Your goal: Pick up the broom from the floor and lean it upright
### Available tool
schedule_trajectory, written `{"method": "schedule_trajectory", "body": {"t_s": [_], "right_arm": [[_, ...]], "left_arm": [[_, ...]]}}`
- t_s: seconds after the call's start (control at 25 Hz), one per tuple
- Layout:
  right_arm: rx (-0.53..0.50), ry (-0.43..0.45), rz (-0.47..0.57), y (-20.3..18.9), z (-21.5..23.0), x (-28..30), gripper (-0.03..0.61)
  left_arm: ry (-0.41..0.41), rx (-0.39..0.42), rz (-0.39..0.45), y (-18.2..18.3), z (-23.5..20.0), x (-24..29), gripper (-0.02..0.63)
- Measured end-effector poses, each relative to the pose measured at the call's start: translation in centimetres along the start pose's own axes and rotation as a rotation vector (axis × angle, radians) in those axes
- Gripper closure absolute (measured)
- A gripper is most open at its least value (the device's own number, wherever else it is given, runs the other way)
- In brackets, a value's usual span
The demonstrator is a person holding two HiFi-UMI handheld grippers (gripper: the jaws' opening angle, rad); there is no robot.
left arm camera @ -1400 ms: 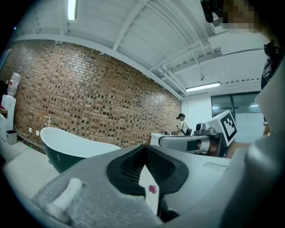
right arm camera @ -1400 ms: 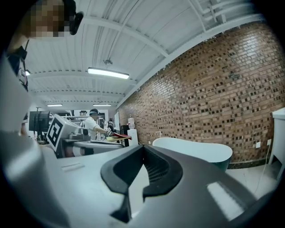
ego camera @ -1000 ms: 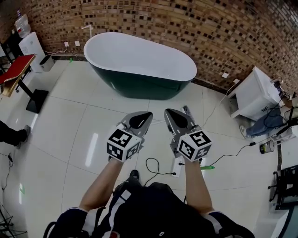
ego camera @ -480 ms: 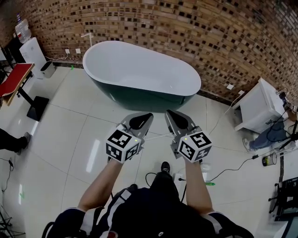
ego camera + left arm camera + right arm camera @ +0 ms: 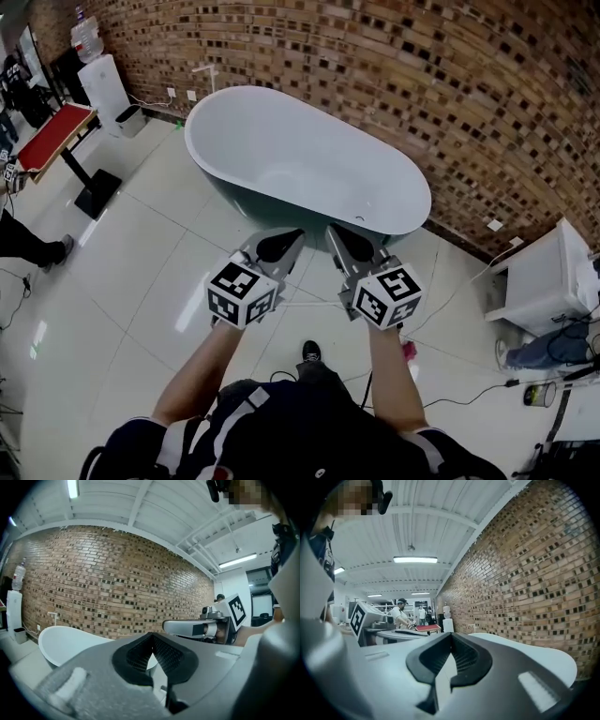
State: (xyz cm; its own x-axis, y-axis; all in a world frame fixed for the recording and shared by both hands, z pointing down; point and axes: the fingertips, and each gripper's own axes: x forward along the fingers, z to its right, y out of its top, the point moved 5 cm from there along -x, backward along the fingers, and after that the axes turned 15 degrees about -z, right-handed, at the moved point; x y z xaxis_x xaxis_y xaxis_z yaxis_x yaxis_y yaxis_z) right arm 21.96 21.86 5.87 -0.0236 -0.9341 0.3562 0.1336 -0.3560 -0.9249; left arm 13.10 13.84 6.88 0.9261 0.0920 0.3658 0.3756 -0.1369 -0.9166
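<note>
I hold both grippers side by side at chest height, pointing nearly level at the near side of a white, dark-sided bathtub (image 5: 309,159). In the head view the left gripper (image 5: 286,236) and the right gripper (image 5: 337,232) are both shut with nothing between the jaws. The left gripper view shows its pads (image 5: 140,656) meeting at the tip, with the tub (image 5: 61,639) beyond. In the right gripper view the pads (image 5: 461,656) also meet. No broom shows clearly; a thin pale rod (image 5: 309,303) lies on the floor tiles under the grippers.
A brick wall (image 5: 394,84) runs behind the tub. A white cabinet (image 5: 548,281) and cables (image 5: 469,398) are at the right. A red-topped table (image 5: 56,136), a water dispenser (image 5: 103,84) and a bystander's shoe (image 5: 42,251) are at the left.
Both grippers and my view have travelled across the floor toward the tub, which now sits closer and more central. The cabinet has slid to the right edge. Both jaws stay shut.
</note>
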Motion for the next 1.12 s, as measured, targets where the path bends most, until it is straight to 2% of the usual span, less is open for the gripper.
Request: {"method": "schedule_trajectory", "body": {"t_s": [0.24,0.32,0.4,0.48,0.68,0.88,1.12], "right_arm": [[-0.057,0.154,0.000,1.4,5.9,2.1,0.577],[-0.074,0.219,-0.008,1.2,6.7,3.4,0.577],[-0.092,0.313,-0.030,0.6,5.8,5.5,0.577],[-0.114,0.387,-0.051,-0.1,4.3,7.8,0.577],[-0.172,0.486,-0.096,-1.8,0.0,12.8,0.577],[-0.236,0.539,-0.208,-5.4,-4.7,17.3,0.577],[-0.279,0.527,-0.341,-11.7,-7.8,23.9,0.577]], "left_arm": [[0.139,-0.052,-0.002,1.8,-1.6,4.0,0.614],[0.211,-0.076,-0.014,1.2,-2.3,4.0,0.614],[0.303,-0.116,-0.033,-0.4,-3.3,2.7,0.614],[0.363,-0.156,-0.047,-2.0,-4.4,1.1,0.614],[0.480,-0.210,-0.052,-5.2,-7.5,-2.9,0.614],[0.537,-0.297,-0.059,-11.1,-11.1,-6.4,0.614],[0.516,-0.334,-0.096,-19.3,-16.8,-7.4,0.614]]}}
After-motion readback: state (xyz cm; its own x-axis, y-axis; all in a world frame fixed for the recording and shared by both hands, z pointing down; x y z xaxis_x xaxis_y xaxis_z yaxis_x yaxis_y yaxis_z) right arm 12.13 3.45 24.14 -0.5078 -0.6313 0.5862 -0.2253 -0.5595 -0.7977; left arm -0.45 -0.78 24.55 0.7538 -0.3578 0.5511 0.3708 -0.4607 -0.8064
